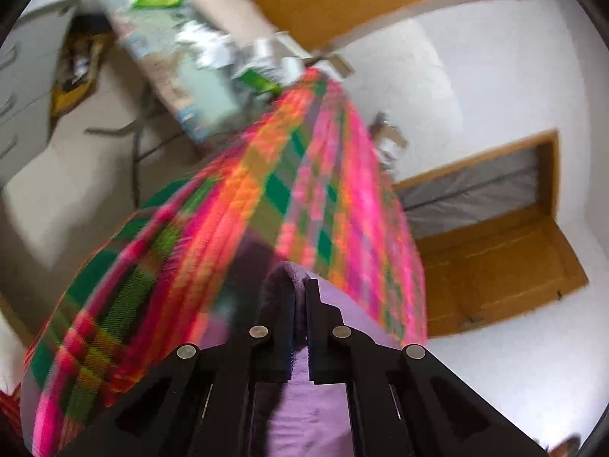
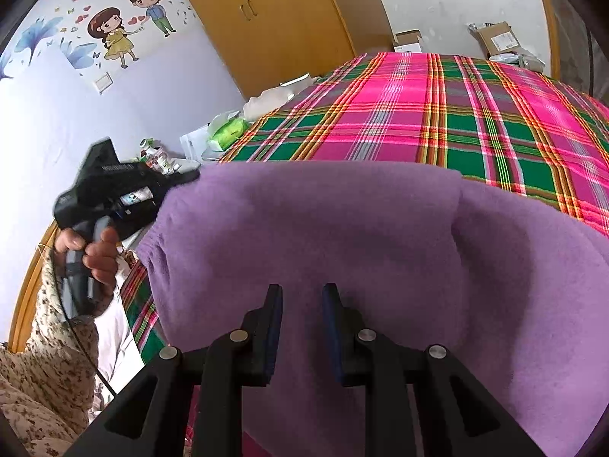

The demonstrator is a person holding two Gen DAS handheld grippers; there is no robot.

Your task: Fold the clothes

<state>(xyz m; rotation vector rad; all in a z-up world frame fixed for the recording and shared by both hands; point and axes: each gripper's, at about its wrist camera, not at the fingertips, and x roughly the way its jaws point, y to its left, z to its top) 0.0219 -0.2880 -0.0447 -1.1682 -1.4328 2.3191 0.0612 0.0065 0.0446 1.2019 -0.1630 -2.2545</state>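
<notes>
Purple sweater on the plaid bedspread: left claw pinches it, right claw spread apart.

Support surface: bed, covered w/ plaid sheet, pink/green/orange checks, spread flat, no big wrinkles. Lying directly on it: purple garment, fleece-like, at near edge, spanning most of bed width; far edge of garment is a straight fold line, right part overlaps as a second layer. Near-left corner of garment lifted off bed. Far end of bed: cardboard boxes and a small white box just beyond sheet edge; can't tell if on bed or behind it. Left-wrist view blurred: same sheet, purple garment near.
</notes>
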